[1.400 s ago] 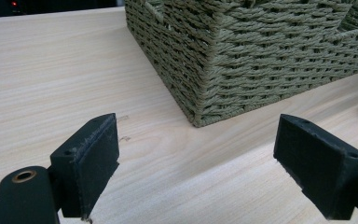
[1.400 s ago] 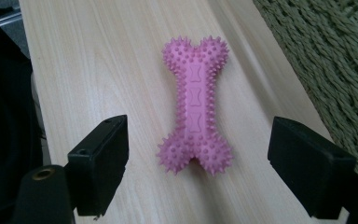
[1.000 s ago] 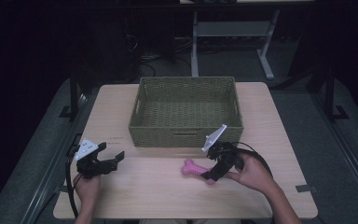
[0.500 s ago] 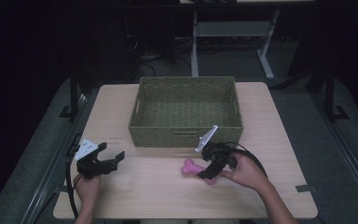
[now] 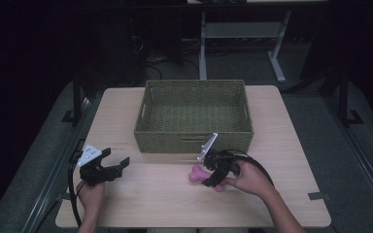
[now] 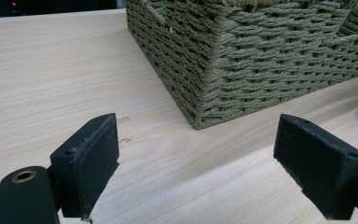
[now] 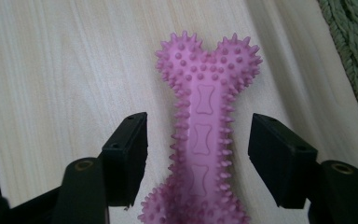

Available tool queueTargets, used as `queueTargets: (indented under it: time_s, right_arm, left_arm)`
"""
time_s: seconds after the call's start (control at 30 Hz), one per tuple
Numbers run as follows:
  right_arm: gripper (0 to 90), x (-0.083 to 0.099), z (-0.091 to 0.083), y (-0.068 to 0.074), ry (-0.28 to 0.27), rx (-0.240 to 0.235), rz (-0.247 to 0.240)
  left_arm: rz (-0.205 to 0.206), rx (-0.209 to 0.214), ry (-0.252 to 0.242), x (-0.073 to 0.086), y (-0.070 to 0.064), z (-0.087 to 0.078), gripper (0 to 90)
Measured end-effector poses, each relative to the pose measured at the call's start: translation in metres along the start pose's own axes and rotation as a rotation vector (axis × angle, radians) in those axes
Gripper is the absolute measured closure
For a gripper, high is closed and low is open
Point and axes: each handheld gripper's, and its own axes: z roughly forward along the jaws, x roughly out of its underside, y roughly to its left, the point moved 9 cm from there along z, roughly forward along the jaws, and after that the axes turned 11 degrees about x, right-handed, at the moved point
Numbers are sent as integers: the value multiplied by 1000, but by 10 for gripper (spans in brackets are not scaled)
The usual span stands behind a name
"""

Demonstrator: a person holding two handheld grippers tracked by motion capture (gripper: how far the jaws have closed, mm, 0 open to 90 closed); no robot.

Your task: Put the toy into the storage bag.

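Near edge: person's two forearms come in over the table (image 5: 291,145). Right gripper (image 5: 212,175) sits low over a pink spiky bone toy (image 5: 197,174), jaws spread, one on each side of the toy's shaft with a gap on both sides, not touching it. Right gripper view confirms: bone toy (image 7: 204,135) lies flat on the wood, lengthwise between the two black jaws, knobbed end pointing away from the camera. Toy is on the table front-centre, just in front of the basket's near wall, right of middle, outside the basket. Left gripper (image 5: 110,170) is well apart at the table's front-left, held just off or on the wood, can't tell which; jaws wide apart, nothing between them. Its own view looks at the near-left corner of the basket (image 6: 242,60) across bare tabletop. Farther back: green woven basket (image 5: 194,141) sits mid-table, open top. Behind the table, a metal frame (image 5: 238,34) on the dark floor.
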Motion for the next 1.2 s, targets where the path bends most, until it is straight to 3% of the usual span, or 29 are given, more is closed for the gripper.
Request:
queueTargets:
  time_s: [0.77, 1.03, 1.2]
  right_arm:
    - [515, 3, 13, 0, 58, 26, -40]
    - [578, 3, 11, 1, 45, 12, -65]
    - [581, -2, -1, -1, 11, -11, -65]
  left_arm:
    - [-5, 3, -4, 0, 1, 0, 136]
    - [-9, 6, -7, 0, 1, -1, 136]
    - [-9, 7, -7, 0, 1, -1, 136]
